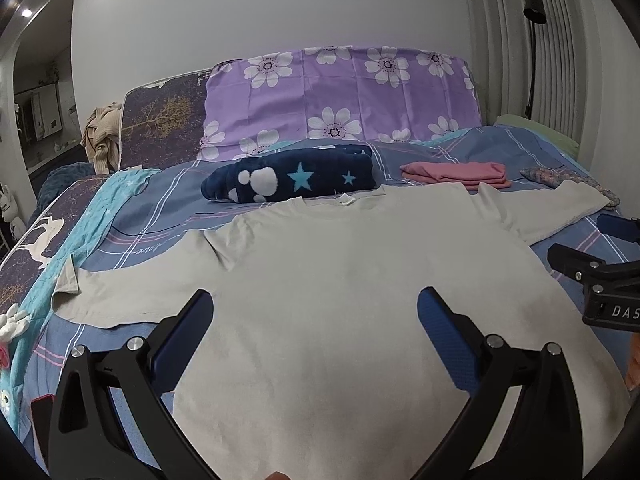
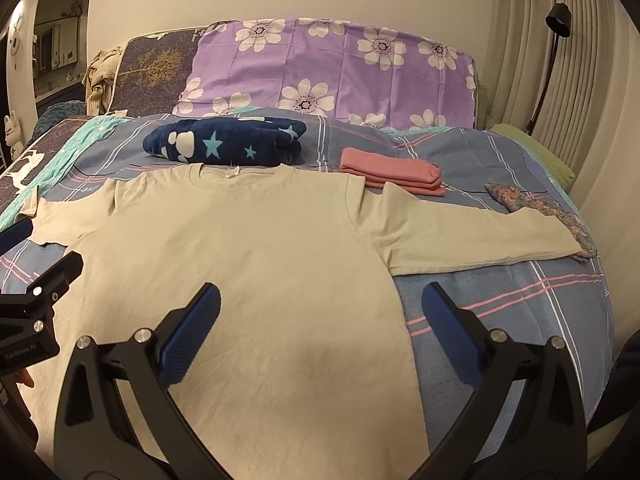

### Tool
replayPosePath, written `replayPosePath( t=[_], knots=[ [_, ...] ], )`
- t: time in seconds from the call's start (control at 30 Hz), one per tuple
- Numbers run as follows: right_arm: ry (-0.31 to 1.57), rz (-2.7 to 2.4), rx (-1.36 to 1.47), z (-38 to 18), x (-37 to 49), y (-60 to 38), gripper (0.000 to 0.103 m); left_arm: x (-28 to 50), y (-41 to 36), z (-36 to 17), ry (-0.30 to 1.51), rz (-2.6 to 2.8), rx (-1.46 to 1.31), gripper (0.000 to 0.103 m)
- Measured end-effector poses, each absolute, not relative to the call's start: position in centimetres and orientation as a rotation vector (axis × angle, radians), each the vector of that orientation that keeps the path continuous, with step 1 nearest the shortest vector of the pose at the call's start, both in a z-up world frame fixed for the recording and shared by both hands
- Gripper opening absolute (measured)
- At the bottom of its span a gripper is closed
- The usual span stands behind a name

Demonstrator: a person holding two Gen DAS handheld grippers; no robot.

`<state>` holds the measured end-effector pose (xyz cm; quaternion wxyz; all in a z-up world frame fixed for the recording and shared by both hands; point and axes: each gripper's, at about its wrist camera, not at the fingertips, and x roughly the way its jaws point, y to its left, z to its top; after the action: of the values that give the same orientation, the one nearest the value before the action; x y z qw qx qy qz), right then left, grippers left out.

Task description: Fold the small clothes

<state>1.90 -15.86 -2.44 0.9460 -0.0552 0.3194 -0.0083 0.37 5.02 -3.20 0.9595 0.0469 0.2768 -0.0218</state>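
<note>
A beige long-sleeved shirt (image 1: 340, 280) lies flat on the bed, collar away from me, both sleeves spread out; it also shows in the right wrist view (image 2: 248, 264). My left gripper (image 1: 314, 312) is open and empty, hovering over the shirt's lower left body. My right gripper (image 2: 320, 304) is open and empty above the shirt's right side edge, one finger over the shirt, the other over the sheet. The right gripper also shows at the right edge of the left wrist view (image 1: 600, 264).
A blue plaid bed sheet (image 2: 520, 312) covers the bed. Behind the shirt lie a navy star blanket (image 1: 292, 178), a folded pink garment (image 1: 460, 174) and a floral cloth (image 2: 540, 208). A purple flowered pillow (image 1: 340, 96) stands at the head. A floor lamp (image 2: 554, 40) stands at the right.
</note>
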Motion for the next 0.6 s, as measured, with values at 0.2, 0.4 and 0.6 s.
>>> replayPosePath(
  t=[0.2,0.4,0.6],
  knots=[
    [0.64,-0.029,-0.101,-2.5,2.2,-16.1,0.101,0.6,6.6,-3.6,0.56,-0.018,0.043,0.102],
    [0.684,0.022,-0.063,-3.3,2.6,-15.9,0.101,1.6,7.7,-4.9,0.629,-0.052,0.045,0.102],
    [0.713,0.001,-0.079,-4.3,3.1,-16.1,0.101,3.8,13.3,-6.6,0.724,0.064,0.01,0.102]
  ],
)
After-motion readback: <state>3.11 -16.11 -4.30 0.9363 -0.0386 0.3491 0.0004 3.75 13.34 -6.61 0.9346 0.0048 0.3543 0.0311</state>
